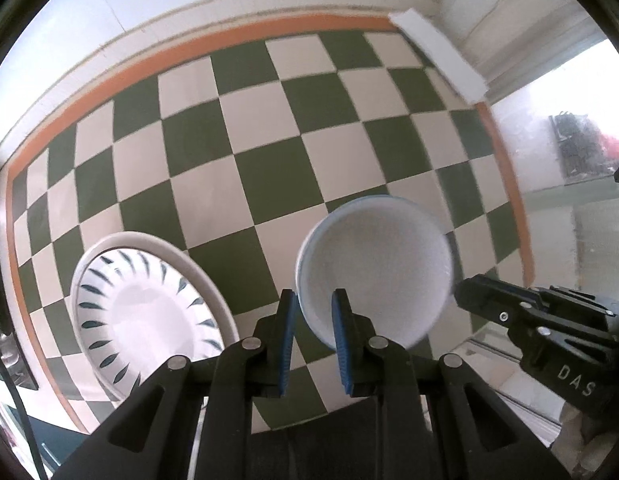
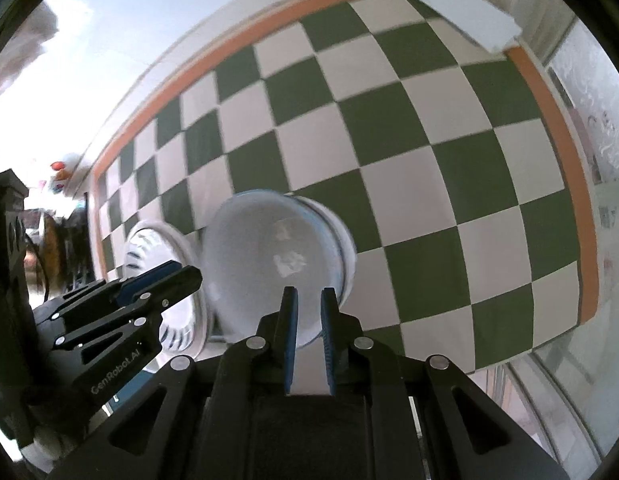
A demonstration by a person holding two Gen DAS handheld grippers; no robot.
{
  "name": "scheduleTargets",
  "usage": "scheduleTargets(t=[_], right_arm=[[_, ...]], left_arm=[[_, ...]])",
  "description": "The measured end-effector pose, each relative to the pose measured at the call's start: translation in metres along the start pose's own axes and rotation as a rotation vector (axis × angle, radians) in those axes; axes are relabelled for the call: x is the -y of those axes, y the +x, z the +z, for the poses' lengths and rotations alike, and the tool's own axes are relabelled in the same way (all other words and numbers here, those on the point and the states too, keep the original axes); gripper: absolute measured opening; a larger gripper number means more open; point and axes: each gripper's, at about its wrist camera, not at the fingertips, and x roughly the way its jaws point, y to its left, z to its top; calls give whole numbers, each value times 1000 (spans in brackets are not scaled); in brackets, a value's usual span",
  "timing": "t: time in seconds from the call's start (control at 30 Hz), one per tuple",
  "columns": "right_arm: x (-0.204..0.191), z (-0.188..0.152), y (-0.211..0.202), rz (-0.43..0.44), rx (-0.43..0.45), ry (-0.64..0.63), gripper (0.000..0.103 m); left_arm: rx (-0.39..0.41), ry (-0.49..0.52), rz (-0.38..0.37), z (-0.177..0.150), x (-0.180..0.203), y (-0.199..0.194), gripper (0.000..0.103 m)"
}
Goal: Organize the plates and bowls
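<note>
A plate [image 1: 149, 312] with dark leaf marks sits on the checked cloth [image 1: 269, 152], left of the left claw [image 1: 315, 300]. That claw pinches the near rim of a white bowl [image 1: 377, 268]. The right claw [image 2: 308, 300] pinches the bowl's other side.
</note>
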Motion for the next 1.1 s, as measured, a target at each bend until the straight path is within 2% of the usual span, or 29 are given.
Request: scheduleTargets(t=[0.07, 0.17, 0.27, 0.33, 0.37, 0.43, 0.53, 0.6, 0.63, 0.7, 0.77, 0.97, 1.1], right_arm=[[-9, -8, -13, -12, 31, -25, 15], [-22, -22, -31, -24, 77, -51, 27], [-32, -37, -47, -30, 114, -63, 37], [-37, -47, -56, -43, 136, -74, 40], [-40, -51, -61, -53, 145, -79, 41], [-45, -60, -68, -65, 163, -91, 45], [-51, -73, -79, -90, 193, -110, 52], [-54, -80, -85, -94, 209, -115, 60], [-55, -82, -87, -94, 213, -116, 63], [-56, -87, -90, -89, 221, -116, 78], [-57, -91, -94, -90, 228, -115, 83], [-53, -100, -100, -79, 243, -85, 87], [-49, -99, -99, -58, 242, -62, 88]], left_arm=[[32, 6, 0, -6, 0, -15, 18], [85, 18, 1, -18, -3, -40, 23], [122, 21, -4, -28, -8, -58, 36], [136, 19, -5, -32, -12, -66, 52], [143, 19, -12, -36, -14, -71, 56], [161, 19, -18, -42, -17, -79, 70], [182, 22, -19, -50, -20, -89, 80], [188, 26, -27, -56, -21, -94, 88], [192, 26, -28, -59, -22, -96, 88], [197, 30, -29, -64, -23, -98, 88], [192, 21, -42, -68, -25, -99, 89], [176, -9, -80, -75, -32, -98, 89], [177, -14, -79, -73, -36, -97, 89]])
